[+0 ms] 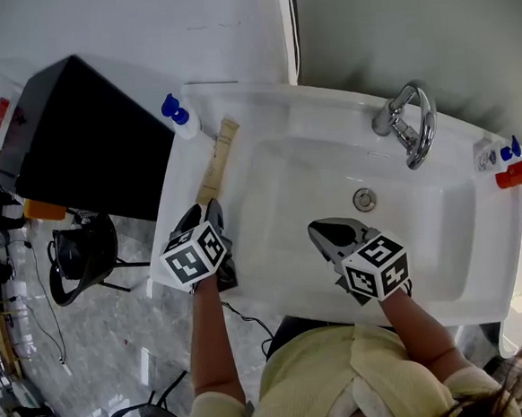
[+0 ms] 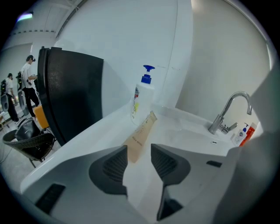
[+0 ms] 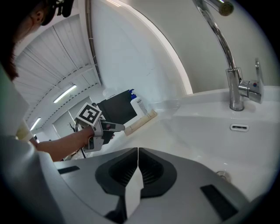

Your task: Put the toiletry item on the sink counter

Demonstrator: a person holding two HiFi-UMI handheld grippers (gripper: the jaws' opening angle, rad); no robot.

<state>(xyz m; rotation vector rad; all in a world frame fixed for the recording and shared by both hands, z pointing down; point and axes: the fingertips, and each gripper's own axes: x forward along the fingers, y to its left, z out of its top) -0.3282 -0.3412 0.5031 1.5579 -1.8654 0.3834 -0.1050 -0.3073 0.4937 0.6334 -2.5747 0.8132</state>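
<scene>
A beige toiletry tube [image 1: 218, 161] lies flat on the left ledge of the white sink counter [image 1: 180, 191], pointing toward the wall. My left gripper [image 1: 204, 213] hovers at the tube's near end. In the left gripper view the left gripper [image 2: 139, 153] is open, and the tube [image 2: 141, 136] has its near end between the jaw tips with neither pad touching it. My right gripper [image 1: 322, 234] hangs over the basin, shut with nothing in it. The right gripper view shows its own gripper [image 3: 138, 154] with jaws meeting, and the tube [image 3: 140, 122] beyond the left gripper.
A white pump bottle with a blue top [image 1: 180, 117] stands at the counter's back left corner, just past the tube. The chrome faucet [image 1: 409, 124] and drain [image 1: 364, 199] lie to the right. Small bottles [image 1: 514, 171] stand at the far right. A black cabinet [image 1: 84, 136] borders the counter's left.
</scene>
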